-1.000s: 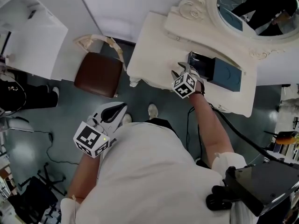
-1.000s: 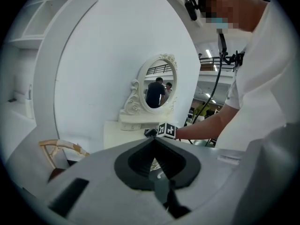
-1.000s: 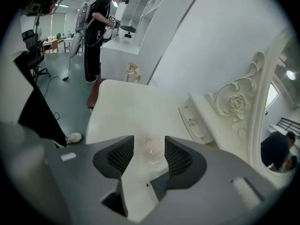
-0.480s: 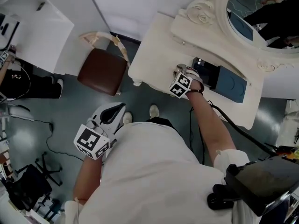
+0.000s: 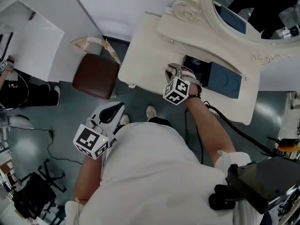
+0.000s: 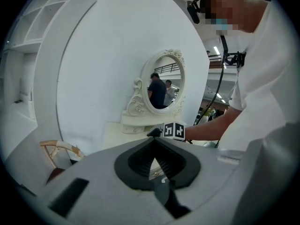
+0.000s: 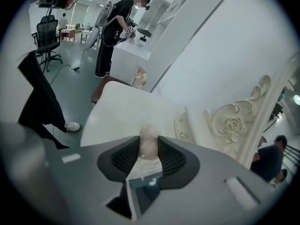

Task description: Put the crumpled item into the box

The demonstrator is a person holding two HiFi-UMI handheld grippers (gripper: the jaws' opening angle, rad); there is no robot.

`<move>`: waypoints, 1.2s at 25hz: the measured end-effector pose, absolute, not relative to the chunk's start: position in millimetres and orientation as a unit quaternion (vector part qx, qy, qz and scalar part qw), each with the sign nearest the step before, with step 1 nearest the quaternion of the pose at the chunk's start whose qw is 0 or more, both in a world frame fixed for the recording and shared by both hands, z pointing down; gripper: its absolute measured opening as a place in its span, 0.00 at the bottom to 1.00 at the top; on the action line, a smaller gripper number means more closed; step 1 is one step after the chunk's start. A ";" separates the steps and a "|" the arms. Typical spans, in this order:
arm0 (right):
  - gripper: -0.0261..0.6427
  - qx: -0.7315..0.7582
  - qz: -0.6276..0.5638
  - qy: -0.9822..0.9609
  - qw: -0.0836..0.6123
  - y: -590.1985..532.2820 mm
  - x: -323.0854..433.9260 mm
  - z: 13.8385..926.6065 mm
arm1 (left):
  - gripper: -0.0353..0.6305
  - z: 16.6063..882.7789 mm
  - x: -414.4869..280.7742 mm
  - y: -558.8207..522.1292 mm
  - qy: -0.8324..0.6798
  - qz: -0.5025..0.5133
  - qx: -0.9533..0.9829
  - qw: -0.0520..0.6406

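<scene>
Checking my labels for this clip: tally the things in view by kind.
Grippers: 2 (left gripper; right gripper, jaws just closed on the crumpled item)
Crumpled item: 1
Box: 1
Chair: 1
Mirror: 1
Dressing table: 1
Total: 7

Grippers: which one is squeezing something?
The right gripper: its jaws have just been closing, and the pale crumpled item is pinched between them. The left gripper is shut and empty.

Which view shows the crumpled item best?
The right gripper view: the pale crumpled item sits between the right gripper's jaws, which have just been closing onto it. The head view and the left gripper view show that gripper but not the item.
</scene>
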State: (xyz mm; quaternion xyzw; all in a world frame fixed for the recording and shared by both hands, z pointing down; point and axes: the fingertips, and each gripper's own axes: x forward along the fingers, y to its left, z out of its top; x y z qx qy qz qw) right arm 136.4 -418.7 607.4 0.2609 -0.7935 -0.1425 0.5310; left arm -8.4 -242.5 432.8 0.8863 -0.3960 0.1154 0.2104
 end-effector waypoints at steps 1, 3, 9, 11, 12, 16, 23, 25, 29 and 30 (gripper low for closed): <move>0.23 0.270 -0.142 -0.793 0.528 -421.0 144.0 600.5 | 0.06 432.6 -3.0 -245.4 -0.391 0.116 0.889 0.209; 0.22 0.290 -0.138 -0.789 0.524 -426.7 163.3 589.1 | 0.06 432.8 7.8 -250.8 -0.381 0.116 0.894 0.207; 0.22 0.338 -0.111 -0.762 0.541 -444.9 240.0 586.2 | 0.06 429.1 40.0 -262.7 -0.353 0.119 0.907 0.198; 0.22 0.343 -0.103 -0.755 0.549 -450.5 260.2 593.3 | 0.06 428.2 46.8 -265.8 -0.348 0.122 0.909 0.195; 0.22 0.344 -0.098 -0.753 0.553 -453.4 268.2 598.0 | 0.06 428.2 49.4 -267.3 -0.347 0.124 0.909 0.194; 0.22 0.331 -0.081 -0.746 0.572 -463.3 288.8 621.3 | 0.06 429.8 54.5 -271.8 -0.353 0.125 0.906 0.196; 0.23 0.283 -0.072 -0.741 0.605 -472.2 291.3 653.0 | 0.06 429.8 50.3 -274.9 -0.372 0.132 0.897 0.200; 0.23 0.270 -0.068 -0.741 0.611 -474.7 289.6 660.3 | 0.06 431.3 47.9 -275.3 -0.377 0.132 0.894 0.204; 0.24 0.255 -0.063 -0.739 0.620 -478.9 288.7 671.6 | 0.05 434.5 42.4 -274.5 -0.384 0.132 0.889 0.211; 0.25 0.253 -0.062 -0.739 0.621 -479.4 288.6 673.9 | 0.06 434.8 40.8 -274.5 -0.384 0.133 0.889 0.211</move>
